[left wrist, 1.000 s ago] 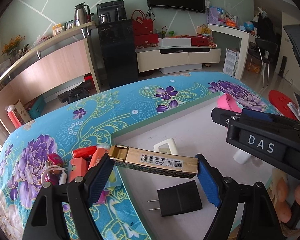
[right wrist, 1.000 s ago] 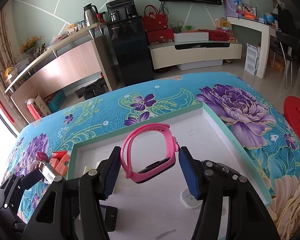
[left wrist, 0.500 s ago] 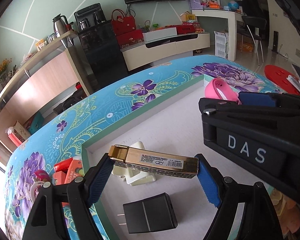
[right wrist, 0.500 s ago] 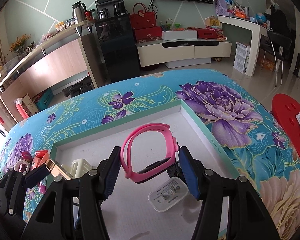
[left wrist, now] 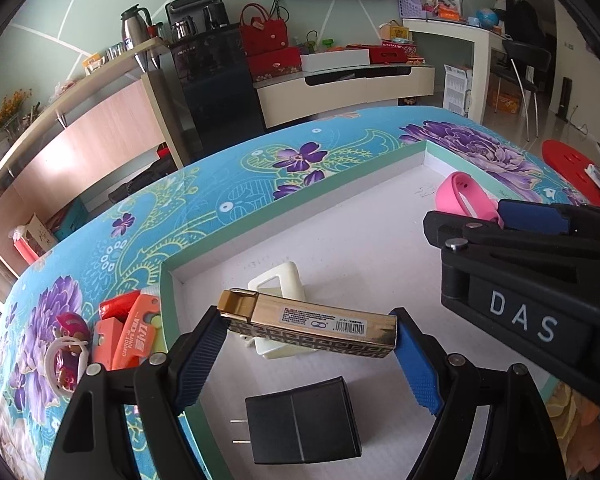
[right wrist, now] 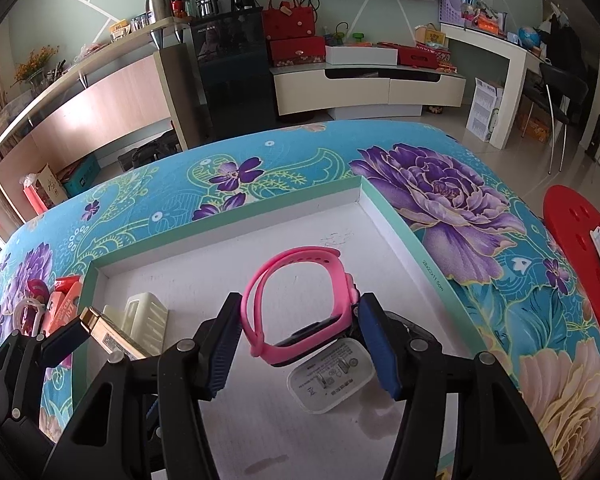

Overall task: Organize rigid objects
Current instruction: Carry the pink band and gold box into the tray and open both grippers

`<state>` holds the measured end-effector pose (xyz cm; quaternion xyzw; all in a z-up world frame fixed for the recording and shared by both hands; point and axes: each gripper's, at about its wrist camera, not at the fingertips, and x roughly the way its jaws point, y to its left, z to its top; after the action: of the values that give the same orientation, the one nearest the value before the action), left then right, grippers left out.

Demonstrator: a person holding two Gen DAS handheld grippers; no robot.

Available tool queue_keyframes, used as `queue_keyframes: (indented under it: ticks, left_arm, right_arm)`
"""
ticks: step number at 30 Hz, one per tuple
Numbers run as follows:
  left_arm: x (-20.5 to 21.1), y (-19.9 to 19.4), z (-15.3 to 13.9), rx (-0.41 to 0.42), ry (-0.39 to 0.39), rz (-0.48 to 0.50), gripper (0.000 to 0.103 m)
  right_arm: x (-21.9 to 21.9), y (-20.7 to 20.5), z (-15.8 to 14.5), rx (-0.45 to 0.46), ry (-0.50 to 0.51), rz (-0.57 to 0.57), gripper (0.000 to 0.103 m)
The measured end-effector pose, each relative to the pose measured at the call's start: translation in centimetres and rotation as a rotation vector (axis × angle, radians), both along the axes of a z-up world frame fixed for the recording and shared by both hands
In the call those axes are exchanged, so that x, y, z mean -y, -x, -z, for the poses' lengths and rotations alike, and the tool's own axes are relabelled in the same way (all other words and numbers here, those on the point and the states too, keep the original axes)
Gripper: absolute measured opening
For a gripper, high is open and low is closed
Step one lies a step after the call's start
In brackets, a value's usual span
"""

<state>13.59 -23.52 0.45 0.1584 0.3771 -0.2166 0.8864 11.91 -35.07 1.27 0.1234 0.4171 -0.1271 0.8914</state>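
Two tools work over a shallow white tray with a green rim (left wrist: 300, 196). Left tool (left wrist: 312, 344): blue pads pressed on both ends of a gold rectangular box (left wrist: 308, 326), held crosswise above the tray floor near its left corner. Right tool (right wrist: 300, 340): pads clamped on either side of a pink wristband watch (right wrist: 300, 300), loop upright, raised over the tray's right half. Beneath the gold box, a cream plastic holder (left wrist: 280, 284) lies on the tray floor; nearer the camera, a black plug adapter (left wrist: 300, 424) lies flat, prongs pointing left. Under the watch, a white charger (right wrist: 332, 380) rests face up. Outside the tray's left wall, orange and red small items (left wrist: 128, 328) lie on the floral blue cloth (left wrist: 220, 184) covering the desk.
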Motion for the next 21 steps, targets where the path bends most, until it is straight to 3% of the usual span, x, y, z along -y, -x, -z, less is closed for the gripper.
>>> queue_keyframes:
  ticks: [11, 14, 18, 21]
  left_arm:
    - [-0.1, -0.1, -0.1, -0.02, -0.009, -0.011, 0.085]
    - [-0.2, 0.0, -0.4, -0.015, -0.011, -0.015, 0.085]
    - [-0.5, 0.0, -1.0, -0.01, 0.003, -0.021, 0.085]
    - [-1.1, -0.1, -1.5, -0.004, 0.02, -0.038, 0.099]
  right_arm:
    - [0.1, -0.1, 0.3, -0.025, 0.009, 0.008, 0.061]
    - [0.2, 0.1, 0.1, -0.016, -0.003, 0.012, 0.068]
    - [0.3, 0.4, -0.5, 0.011, -0.015, 0.016, 0.069]
    - [0.4, 0.6, -0.9, 0.031, -0.019, 0.027, 0.069]
